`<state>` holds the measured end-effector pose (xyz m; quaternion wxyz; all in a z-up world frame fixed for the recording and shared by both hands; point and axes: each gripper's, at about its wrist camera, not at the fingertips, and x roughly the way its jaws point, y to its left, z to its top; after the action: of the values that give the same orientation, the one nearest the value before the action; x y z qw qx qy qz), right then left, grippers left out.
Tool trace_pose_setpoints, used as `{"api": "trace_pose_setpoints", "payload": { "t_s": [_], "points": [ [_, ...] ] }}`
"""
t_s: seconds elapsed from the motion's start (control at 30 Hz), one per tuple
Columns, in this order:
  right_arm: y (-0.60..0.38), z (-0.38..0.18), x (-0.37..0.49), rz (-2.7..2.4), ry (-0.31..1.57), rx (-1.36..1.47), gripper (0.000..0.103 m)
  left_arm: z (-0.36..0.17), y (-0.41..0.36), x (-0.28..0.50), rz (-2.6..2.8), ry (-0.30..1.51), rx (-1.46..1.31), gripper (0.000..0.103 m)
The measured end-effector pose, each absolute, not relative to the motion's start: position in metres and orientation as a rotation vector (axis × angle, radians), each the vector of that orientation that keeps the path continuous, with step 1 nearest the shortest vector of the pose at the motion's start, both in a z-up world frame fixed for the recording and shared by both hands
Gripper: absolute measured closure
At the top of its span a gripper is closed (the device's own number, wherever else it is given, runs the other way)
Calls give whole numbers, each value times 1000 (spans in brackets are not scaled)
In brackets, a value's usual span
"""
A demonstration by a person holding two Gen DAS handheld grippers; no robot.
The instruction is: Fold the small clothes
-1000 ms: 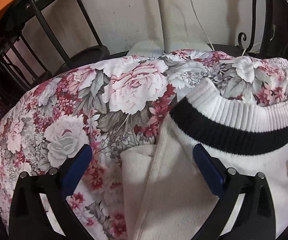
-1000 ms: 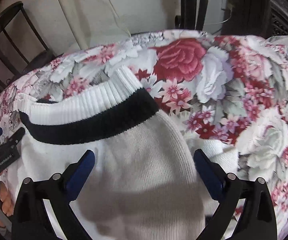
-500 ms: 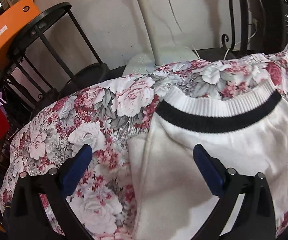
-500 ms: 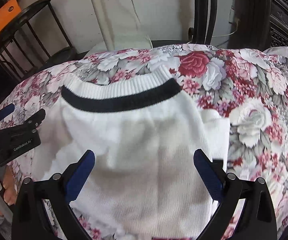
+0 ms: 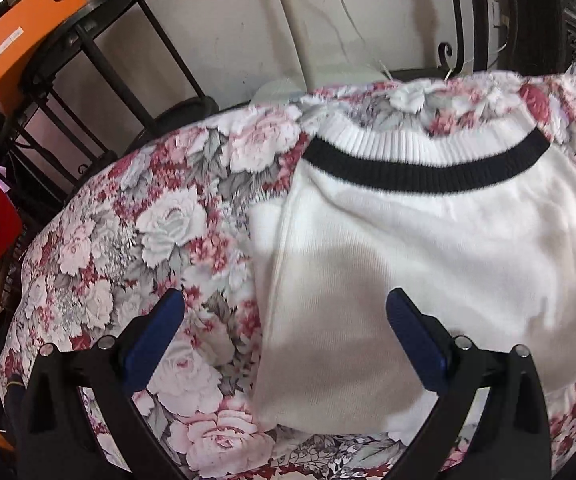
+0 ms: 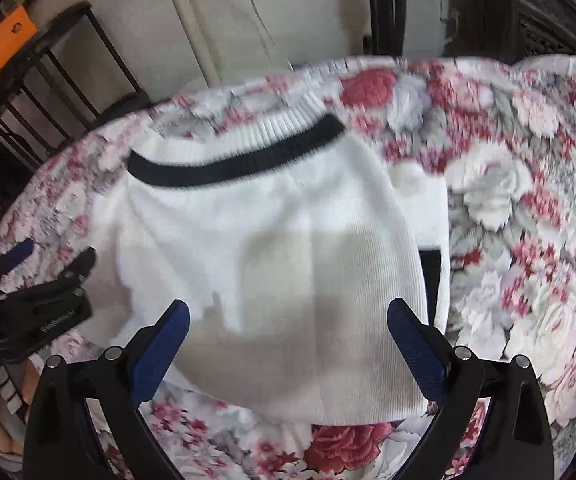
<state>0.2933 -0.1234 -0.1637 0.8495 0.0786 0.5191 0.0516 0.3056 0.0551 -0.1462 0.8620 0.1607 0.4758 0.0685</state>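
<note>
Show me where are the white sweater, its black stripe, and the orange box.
white sweater (image 5: 427, 260): left wrist view, middle of the knit body.
black stripe (image 5: 419, 170): left wrist view, centre of the band below the ribbed edge.
orange box (image 5: 24, 36): left wrist view, its front face.

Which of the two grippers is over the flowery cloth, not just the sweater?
The left gripper: one finger hangs over the floral cloth; the right gripper straddles only the white knit sweater.

white knit sweater (image 5: 427, 248) with black stripe, pink-and-grey rose-print cloth (image 5: 160, 240), blue-tipped tongs (image 5: 284, 332)
</note>
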Motion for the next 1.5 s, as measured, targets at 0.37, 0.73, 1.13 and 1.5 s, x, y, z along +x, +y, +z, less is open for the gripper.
{"api": "trace_pose_setpoints", "payload": {
  "t_s": [0.37,0.73,1.13,1.5],
  "points": [
    [-102,-214,276,68,1146,-118,3,-198,74,297,111,1138,314,4],
    [-117,-180,251,71,1102,-42,4,-156,118,292,94,1202,22,5],
    [-161,-215,306,-60,1160,200,4,-210,112,318,86,1256,64,4],
    [-182,-170,362,145,881,341,22,-183,109,317,48,1287,-2,5]
  ]
}}
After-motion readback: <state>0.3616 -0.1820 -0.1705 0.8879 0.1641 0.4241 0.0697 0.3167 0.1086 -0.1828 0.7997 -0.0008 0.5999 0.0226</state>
